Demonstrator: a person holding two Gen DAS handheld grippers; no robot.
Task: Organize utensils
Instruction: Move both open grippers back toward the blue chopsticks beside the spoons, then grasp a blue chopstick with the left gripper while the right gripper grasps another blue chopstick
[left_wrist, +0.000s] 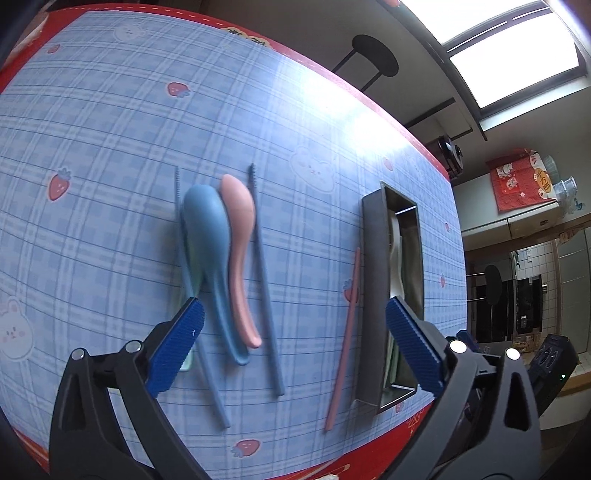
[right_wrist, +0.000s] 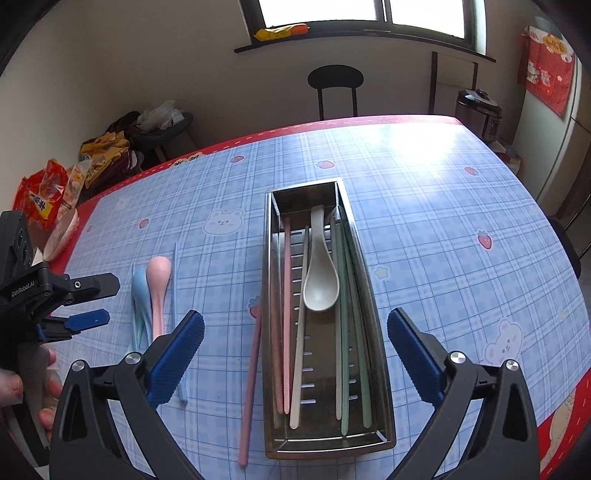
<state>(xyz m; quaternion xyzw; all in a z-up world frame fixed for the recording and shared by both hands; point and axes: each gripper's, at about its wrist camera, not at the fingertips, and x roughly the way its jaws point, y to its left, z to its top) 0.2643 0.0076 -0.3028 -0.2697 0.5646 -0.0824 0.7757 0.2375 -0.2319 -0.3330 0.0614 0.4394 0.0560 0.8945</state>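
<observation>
Where spoons (left_wrist: 221, 254) overlap, flanking chopsticks (left_wrist: 264, 280).

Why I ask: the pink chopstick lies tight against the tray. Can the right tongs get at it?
Probably yes. The right tongs are open and empty, the pink chopstick lies uncovered on the table, but the tray wall leaves one finger little room.

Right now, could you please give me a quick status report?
Both grippers, left and right, open, empty. Metal tray part-filled. Pink chopstick, spoons outside. Nothing blocking.
</observation>
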